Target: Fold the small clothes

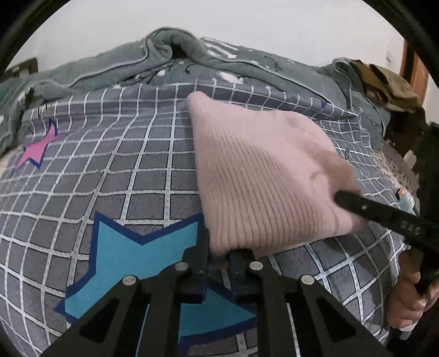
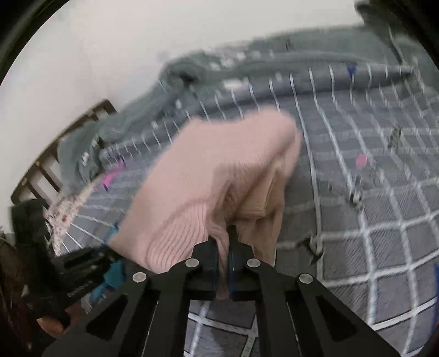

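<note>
The ribbed knit garment [image 1: 263, 175] is pale pink. The bed sheet [image 1: 115, 175] is grey with a white grid, a blue star [image 1: 129, 263] near and a pink star [image 1: 35, 151] far left.

Wall: plain white [image 1: 247, 19]; bare above the bed; seen again in the right wrist view
Bed cover: grey sheet with a white grid [image 1: 131, 170]; printed with a large blue star [image 1: 131, 255] and a smaller pink star [image 1: 37, 151]
Bedding behind: grey-green blanket [image 1: 164, 52] bunched in folds along the far edge, against the wall
Bed frame: dark wooden rail with slats [image 2: 52, 164] at the left side in the right wrist view
Right corner: brown cloth heap [image 1: 389, 85]; a strip of wooden door or frame [image 1: 417, 71] beyond it
Light: even, soft, no hard shadows
</note>
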